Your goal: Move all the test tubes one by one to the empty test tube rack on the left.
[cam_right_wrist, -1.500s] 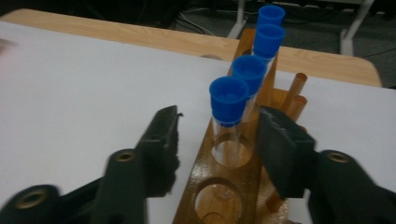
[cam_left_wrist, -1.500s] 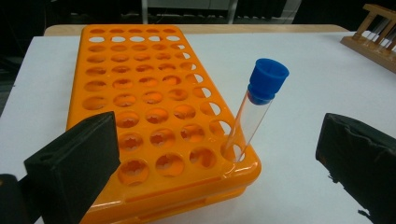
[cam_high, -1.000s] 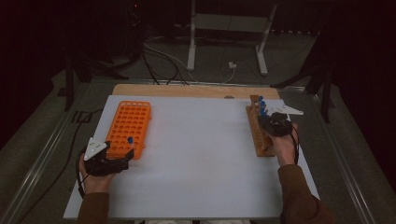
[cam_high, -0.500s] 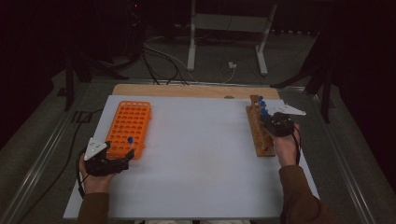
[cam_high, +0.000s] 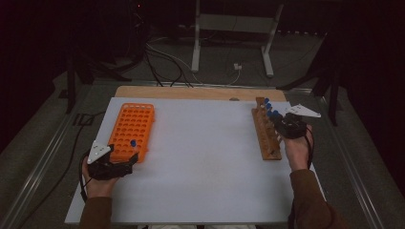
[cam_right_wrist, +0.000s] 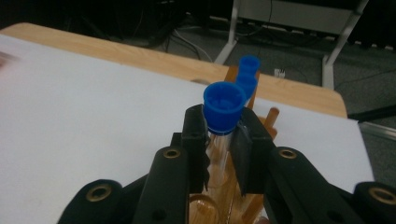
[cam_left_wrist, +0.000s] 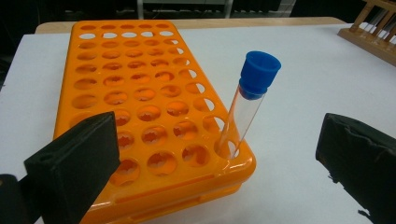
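Observation:
A clear test tube with a blue cap (cam_right_wrist: 225,107) is pinched just below its cap by my right gripper (cam_right_wrist: 223,135), which is shut on it directly above the wooden rack (cam_high: 266,136). Two more blue-capped tubes (cam_right_wrist: 249,65) stand in that rack behind it. At the left, an orange many-holed rack (cam_high: 131,129) holds one blue-capped tube (cam_left_wrist: 247,100), leaning in its near corner hole. My left gripper (cam_high: 125,161) rests at that rack's near end, jaws open wide to either side of the corner with the tube, touching nothing.
Both racks sit on a white board (cam_high: 200,157) over a wooden tabletop (cam_high: 191,92). Cables (cam_high: 167,59) and a metal stand's legs (cam_high: 229,43) lie on the floor beyond the far edge. The wooden rack's near holes (cam_high: 272,148) hold no tubes.
My right gripper has risen a little over the wooden rack with the tube in its jaws. The left hand and the orange rack have not moved.

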A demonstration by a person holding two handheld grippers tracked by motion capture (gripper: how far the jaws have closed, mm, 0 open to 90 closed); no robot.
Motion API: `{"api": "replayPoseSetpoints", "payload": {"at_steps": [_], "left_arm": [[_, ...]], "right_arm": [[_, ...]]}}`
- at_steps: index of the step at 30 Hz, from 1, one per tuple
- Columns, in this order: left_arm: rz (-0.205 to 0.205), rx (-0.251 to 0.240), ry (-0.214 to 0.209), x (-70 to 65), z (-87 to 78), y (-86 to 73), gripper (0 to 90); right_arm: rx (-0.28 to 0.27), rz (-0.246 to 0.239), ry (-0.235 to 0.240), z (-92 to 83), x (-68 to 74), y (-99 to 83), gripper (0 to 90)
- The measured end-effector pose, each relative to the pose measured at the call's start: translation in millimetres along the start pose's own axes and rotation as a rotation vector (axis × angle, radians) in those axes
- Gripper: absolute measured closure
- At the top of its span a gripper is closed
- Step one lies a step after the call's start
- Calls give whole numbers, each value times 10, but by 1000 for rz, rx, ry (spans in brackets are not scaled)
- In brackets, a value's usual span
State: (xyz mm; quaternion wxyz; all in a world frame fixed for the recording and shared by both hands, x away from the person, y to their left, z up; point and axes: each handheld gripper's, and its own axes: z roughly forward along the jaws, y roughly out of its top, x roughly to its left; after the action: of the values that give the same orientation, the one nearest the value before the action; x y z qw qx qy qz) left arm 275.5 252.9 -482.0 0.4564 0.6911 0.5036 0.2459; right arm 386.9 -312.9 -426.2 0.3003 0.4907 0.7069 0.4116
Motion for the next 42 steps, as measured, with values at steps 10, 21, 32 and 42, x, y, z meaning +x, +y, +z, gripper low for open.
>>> {"api": "replayPoseSetpoints", "payload": {"at_steps": [10, 21, 32, 42], "left_arm": [[3, 2, 2, -16, 9, 7, 6], [-3, -6, 0, -24, 11, 13, 6], [1, -4, -2, -34, 8, 19, 7], [3, -13, -7, -48, -1, 26, 7]], "right_arm": [[-38, -30, 6, -159, 33, 156, 769], [-58, -40, 25, -238, 91, 196, 768], [-59, -70, 104, -216, 317, 177, 766], [-48, -102, 200, -121, 664, 167, 766]]}}
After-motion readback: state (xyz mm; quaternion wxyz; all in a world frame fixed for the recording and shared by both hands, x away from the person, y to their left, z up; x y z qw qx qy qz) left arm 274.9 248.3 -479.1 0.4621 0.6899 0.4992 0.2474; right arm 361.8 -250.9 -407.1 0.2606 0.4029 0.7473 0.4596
